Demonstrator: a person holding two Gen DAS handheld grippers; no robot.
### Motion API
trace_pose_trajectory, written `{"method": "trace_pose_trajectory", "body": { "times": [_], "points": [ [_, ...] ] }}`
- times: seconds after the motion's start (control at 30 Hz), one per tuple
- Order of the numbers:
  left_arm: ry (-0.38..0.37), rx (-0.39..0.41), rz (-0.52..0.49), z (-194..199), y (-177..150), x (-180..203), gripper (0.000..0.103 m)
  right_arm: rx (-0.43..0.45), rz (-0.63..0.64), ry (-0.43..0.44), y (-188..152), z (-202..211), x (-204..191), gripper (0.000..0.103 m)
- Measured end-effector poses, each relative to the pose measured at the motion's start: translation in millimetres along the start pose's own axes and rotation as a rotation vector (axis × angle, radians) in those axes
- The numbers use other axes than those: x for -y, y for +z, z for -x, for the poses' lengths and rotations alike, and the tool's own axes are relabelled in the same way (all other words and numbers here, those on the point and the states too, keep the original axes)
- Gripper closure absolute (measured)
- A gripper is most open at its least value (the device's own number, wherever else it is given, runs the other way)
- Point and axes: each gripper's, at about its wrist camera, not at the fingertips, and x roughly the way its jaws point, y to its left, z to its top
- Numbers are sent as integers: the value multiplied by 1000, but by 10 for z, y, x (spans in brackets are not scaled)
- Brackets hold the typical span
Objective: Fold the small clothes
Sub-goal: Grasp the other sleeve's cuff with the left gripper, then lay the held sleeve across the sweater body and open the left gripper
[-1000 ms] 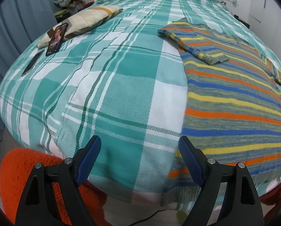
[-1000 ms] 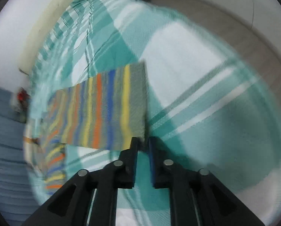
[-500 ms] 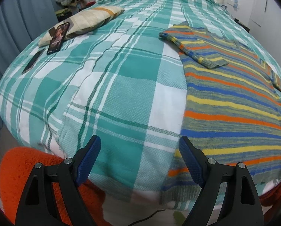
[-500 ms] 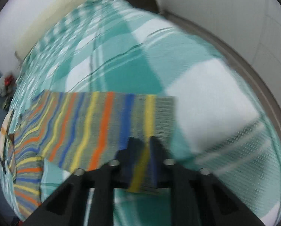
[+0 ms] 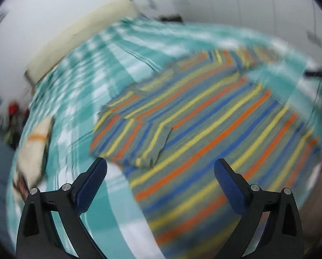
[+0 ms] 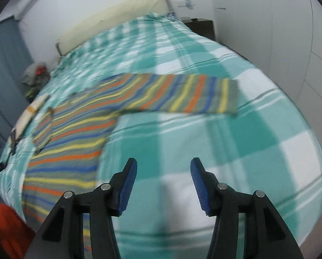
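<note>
Both views have swung since 1 second ago: the striped sweater now fills the left wrist view, spread on the plaid bedspread. Its right sleeve, earlier pinched, lies stretched flat toward the right, so folding can start. The right gripper is opening, empty; the left gripper is opening wider, empty too.

sweater: grey, orange/yellow/blue stripes | bedspread: teal-white plaid
</note>
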Motion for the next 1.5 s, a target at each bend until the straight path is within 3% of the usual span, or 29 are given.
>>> {"method": "trace_pose_trajectory", "body": {
  "times": [0.03,0.13,0.27,0.3,0.33,0.37,0.43,0.53,0.57,0.63,0.73,0.83,0.97,1.27,1.4,1.5],
  "points": [
    [1,-30,-34,-185,34,8,14,5,0,9,-82,6,-80,51],
    [-16,-141,-58,-745,95,-30,24,-13,7,44,-151,-37,-242,51],
    [-67,-218,71,-1155,28,-248,30,-9,91,32,-197,-29,-343,51],
    [-97,-220,110,-1177,13,-300,48,-14,94,36,-208,-44,-341,51],
    [-120,-227,144,-1194,4,-347,87,-21,89,40,-224,-67,-329,51],
    [-129,-251,181,-1222,11,-413,99,-24,84,34,-226,-80,-309,51],
    [-177,-228,288,-1142,42,-595,100,-25,70,29,-212,-105,-275,51],
    [-190,-104,654,-825,-92,-1350,100,-8,50,22,-196,-87,-228,51],
    [-174,-53,843,-703,-268,-1766,100,-5,45,20,-195,-77,-214,51],
    [-122,-3,1094,-582,-631,-2329,100,-8,41,16,-202,-90,-196,51],
    [-21,-21,1302,-575,-1147,-2821,101,-25,36,13,-211,-135,-187,51],
    [19,-61,1359,-659,-1415,-2960,101,-44,28,15,-214,-199,-189,51],
    [46,-83,1363,-693,-1537,-2914,101,-64,34,9,-217,-273,-208,51],
    [2,-26,1509,-536,-1937,-3193,103,-88,40,1,-245,-354,-195,51],
    [66,-139,1464,-713,-2070,-3145,103,-95,33,0,-250,-381,-184,51],
    [86,-174,1481,-806,-2211,-3060,103,-97,38,-3,-250,-395,-195,51]
  ]
}}
